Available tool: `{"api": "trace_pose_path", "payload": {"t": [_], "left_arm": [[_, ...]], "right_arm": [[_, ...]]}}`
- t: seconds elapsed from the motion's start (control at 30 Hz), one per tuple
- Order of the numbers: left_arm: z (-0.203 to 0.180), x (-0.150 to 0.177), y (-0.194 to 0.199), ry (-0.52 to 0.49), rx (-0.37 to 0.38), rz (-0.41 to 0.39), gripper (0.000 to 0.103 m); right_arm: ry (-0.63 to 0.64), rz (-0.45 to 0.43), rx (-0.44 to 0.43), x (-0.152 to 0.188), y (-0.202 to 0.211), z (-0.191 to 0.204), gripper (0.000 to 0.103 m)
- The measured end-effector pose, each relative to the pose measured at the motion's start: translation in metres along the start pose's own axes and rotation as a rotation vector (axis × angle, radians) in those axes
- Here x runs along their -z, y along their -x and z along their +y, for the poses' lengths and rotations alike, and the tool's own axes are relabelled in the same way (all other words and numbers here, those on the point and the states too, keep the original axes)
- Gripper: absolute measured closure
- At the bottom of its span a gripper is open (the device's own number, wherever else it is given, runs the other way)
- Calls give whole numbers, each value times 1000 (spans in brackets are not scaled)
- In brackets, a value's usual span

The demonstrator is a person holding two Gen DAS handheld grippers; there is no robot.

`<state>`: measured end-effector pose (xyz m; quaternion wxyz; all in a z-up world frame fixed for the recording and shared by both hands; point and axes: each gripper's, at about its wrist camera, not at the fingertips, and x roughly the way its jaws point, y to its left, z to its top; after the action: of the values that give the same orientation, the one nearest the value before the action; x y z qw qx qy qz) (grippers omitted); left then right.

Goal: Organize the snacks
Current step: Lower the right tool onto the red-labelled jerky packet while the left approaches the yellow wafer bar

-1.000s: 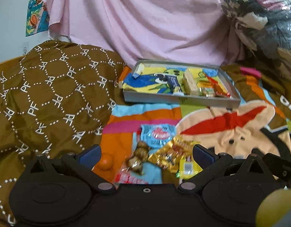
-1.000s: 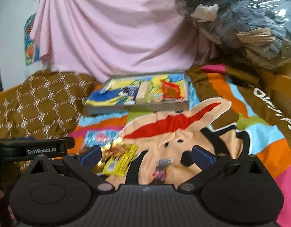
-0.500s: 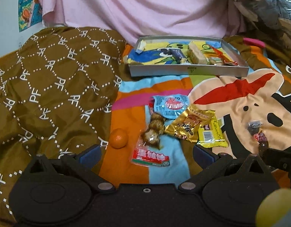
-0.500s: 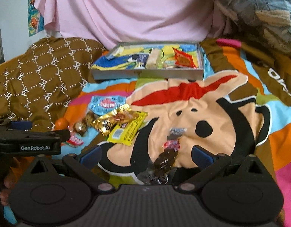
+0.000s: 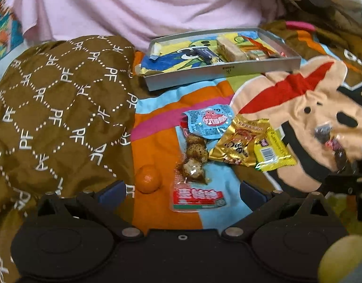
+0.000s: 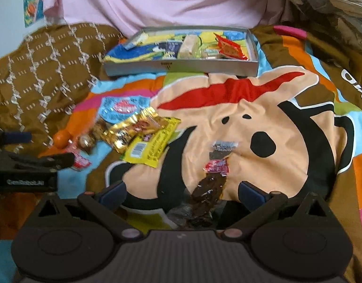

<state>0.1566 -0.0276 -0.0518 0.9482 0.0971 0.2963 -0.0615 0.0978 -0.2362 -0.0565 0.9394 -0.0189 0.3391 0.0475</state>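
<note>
A grey tray (image 5: 224, 72) (image 6: 181, 67) with several snack packets in it lies at the far side of the bed. Loose snacks lie on the cartoon blanket: a blue packet (image 5: 210, 121) (image 6: 123, 108), a gold packet (image 5: 239, 141) (image 6: 133, 129), a yellow packet (image 5: 274, 152) (image 6: 152, 145), a clear pack of brown balls with a red label (image 5: 195, 179) and a small orange (image 5: 147, 179) (image 6: 61, 138). My left gripper (image 5: 182, 192) is open just before the orange and the red-label pack. My right gripper (image 6: 181, 192) is open around a dark brown packet (image 6: 208, 193).
A brown patterned quilt (image 5: 53, 118) is heaped on the left. A pink sheet (image 5: 133, 7) hangs behind the tray. Bagged bedding (image 6: 327, 2) is piled at the back right. The left gripper's body (image 6: 23, 169) shows at the right wrist view's left edge.
Both grippers have come down and forward toward the blanket. The loose snacks now appear larger and nearer, and the dark brown packet lies between the right gripper's fingers.
</note>
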Motion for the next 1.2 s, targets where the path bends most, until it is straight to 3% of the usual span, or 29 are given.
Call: {"api": "trace_pose_path", "payload": {"t": [0.3,0.53,0.7,0.77,0.93,1.2], "left_arm": [[-4,-11,-17,-19,68,-30,1],[-19,-22,-25,-25,127,-47,1],[-27,-34,-24,34,218,-46,1],[-36,-38,-25,30,238,-36,1],[-53,-45,-30,-34,243,-17,4],[-51,-54,-46,74,377,50,12]], "right_arm": [[3,36,56,-5,-25,-5,5],[38,59,72,-4,-36,-2,23],[59,69,88,-4,-39,-1,37],[105,83,111,-6,-40,2,44],[290,92,136,-9,-42,4,50],[470,24,85,-24,-52,-24,51]]}}
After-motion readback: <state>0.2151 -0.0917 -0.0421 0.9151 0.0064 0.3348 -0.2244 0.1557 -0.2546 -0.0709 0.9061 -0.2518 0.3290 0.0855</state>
